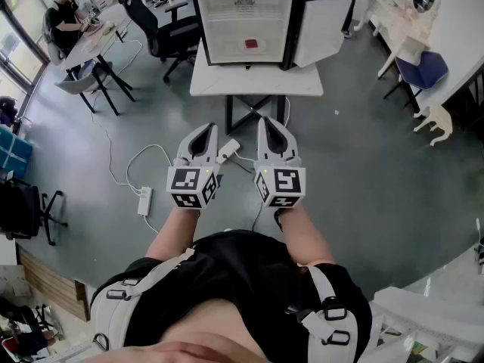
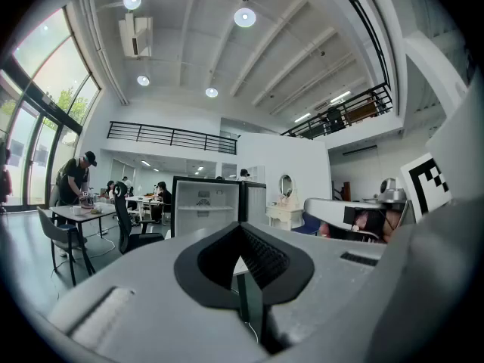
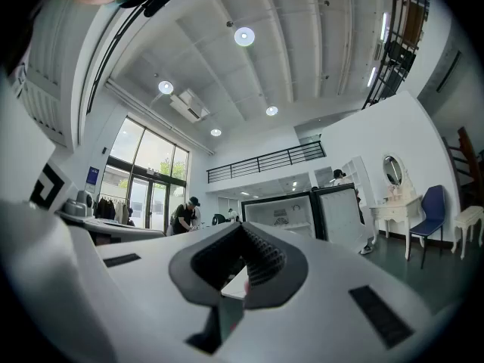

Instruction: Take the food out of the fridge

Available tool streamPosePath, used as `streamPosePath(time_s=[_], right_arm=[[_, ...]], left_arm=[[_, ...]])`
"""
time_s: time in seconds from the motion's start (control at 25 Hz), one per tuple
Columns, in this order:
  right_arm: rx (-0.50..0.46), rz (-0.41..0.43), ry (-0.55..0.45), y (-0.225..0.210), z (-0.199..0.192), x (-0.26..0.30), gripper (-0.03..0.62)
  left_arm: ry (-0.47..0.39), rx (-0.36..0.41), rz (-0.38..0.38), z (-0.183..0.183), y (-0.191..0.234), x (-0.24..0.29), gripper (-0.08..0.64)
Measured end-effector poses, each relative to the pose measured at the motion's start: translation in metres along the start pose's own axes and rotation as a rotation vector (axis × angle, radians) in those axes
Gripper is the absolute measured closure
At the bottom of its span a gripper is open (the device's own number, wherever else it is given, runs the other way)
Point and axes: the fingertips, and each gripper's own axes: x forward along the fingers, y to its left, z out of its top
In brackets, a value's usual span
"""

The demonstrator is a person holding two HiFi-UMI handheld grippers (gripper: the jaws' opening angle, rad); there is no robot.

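Observation:
A small black fridge (image 1: pixel 198 29) stands on a white table (image 1: pixel 227 83) ahead of me, with its door (image 1: pixel 323 23) swung open to the right. On its white shelf lies a small red piece of food (image 1: pixel 252 44). Both grippers are held side by side at waist height, well short of the table, and point at the fridge. My left gripper (image 1: pixel 206 129) is shut with nothing between its jaws, and so is my right gripper (image 1: pixel 271 121). The fridge (image 2: pixel 203 203) shows far off past the left gripper (image 2: pixel 242 227), and the fridge (image 3: pixel 283 210) likewise past the right gripper (image 3: pixel 243 225).
A white power strip (image 1: pixel 144 200) and loose cables lie on the grey floor just ahead of my hands. Black office chairs (image 1: pixel 162 32) stand left of the table. A white vanity desk (image 1: pixel 412 21) and a blue chair (image 1: pixel 420 70) are at the right. A person (image 1: pixel 64 10) sits at a desk far left.

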Motion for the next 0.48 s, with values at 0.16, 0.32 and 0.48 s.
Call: streamPosePath(time_s=[0.16, 0.32, 0.48], right_arm=[[0.001, -0.001, -0.007, 0.005, -0.001, 0.005, 0.584], [0.003, -0.008, 0.002, 0.015, -0.005, 0.011, 0.584], [-0.006, -0.02, -0.003, 0.03, -0.007, 0.021, 0.584]], left_arm=[[0.006, -0.014, -0.007, -0.002, 0.006, 0.0, 0.557], [0.006, -0.024, -0.015, -0.004, 0.019, -0.003, 0.557], [-0.001, -0.029, -0.028, -0.003, 0.039, -0.004, 0.557]])
